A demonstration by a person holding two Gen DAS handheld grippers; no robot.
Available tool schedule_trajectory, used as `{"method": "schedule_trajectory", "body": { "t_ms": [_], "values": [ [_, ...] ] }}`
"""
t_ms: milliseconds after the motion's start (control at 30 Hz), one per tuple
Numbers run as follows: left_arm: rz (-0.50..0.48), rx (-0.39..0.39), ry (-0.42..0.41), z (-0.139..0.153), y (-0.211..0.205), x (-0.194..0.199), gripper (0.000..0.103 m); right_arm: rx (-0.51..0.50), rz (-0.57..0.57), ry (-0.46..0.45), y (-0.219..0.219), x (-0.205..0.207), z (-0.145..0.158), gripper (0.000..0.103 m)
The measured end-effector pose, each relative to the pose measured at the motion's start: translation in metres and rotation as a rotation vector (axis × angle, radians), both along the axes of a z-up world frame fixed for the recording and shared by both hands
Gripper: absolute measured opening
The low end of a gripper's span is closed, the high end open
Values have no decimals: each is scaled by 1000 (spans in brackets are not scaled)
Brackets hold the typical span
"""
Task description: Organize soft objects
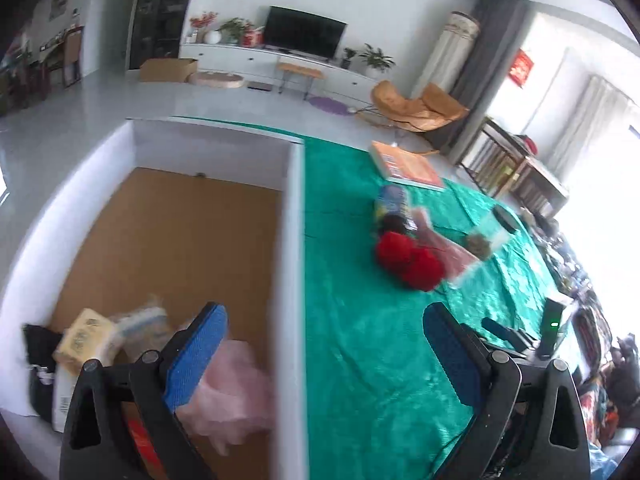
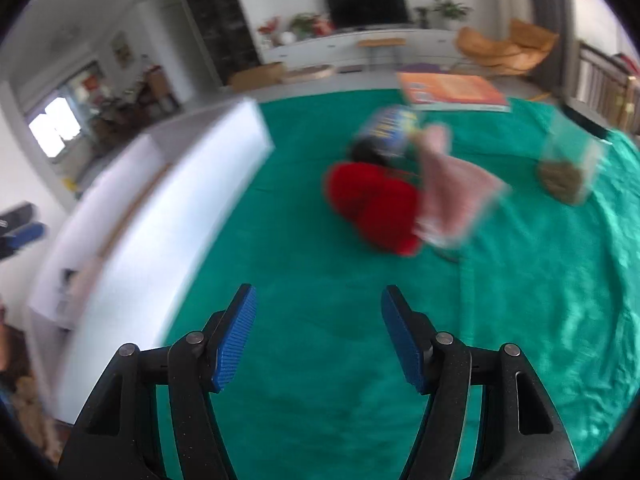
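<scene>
both claws stand apart and empty; the left gripper (image 1: 324,354) straddles the box wall (image 1: 290,280) and could knock it; the right gripper (image 2: 318,334), aimed far toward the red soft thing (image 2: 372,204), might drag the pink cloth (image 2: 456,188) along.

Desk cloth (image 1: 360,360) green, faint sheen. Box (image 1: 294,280) white walls, brown cardboard floor. Inside the box: pale pink fabric (image 1: 232,400), beige-yellow pack (image 1: 86,340), something black (image 1: 38,356). Right of the box: red soft thing (image 2: 372,204), pink cloth (image 2: 456,188), blue-yellow printed pack (image 2: 388,128), orange book (image 2: 452,92) beyond. Left tongs (image 1: 324,356) and right tongs (image 2: 318,338): blue ribbed pads, black arms.
</scene>
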State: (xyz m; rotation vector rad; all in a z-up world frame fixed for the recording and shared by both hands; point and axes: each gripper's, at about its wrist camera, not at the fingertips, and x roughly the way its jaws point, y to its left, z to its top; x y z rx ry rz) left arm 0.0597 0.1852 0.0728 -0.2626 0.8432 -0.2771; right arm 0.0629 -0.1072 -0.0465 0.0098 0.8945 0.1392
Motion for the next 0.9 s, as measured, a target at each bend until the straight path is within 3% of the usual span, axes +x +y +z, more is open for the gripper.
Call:
{"method": "schedule_trajectory", "body": {
  "t_ms": [67,200,333,633,900],
  "values": [
    [-66,-36,13,-17,-47,4,103,-96,-108,-10,-36,-4,-16,68],
    [-123,-90,128,-84,-118,27,103,-196,-235,-40,-83,-15,-38,68],
    [-106,8,189,-135,-152,55,102,-139,-288,-9,-108,-13,-36,68],
    [-81,292,63,-159,-173,81,103,-115,-311,7,-110,-28,-37,77],
    [-94,344,61,-163,-176,82,103,-79,-322,16,-113,-28,-38,83]
  ]
}}
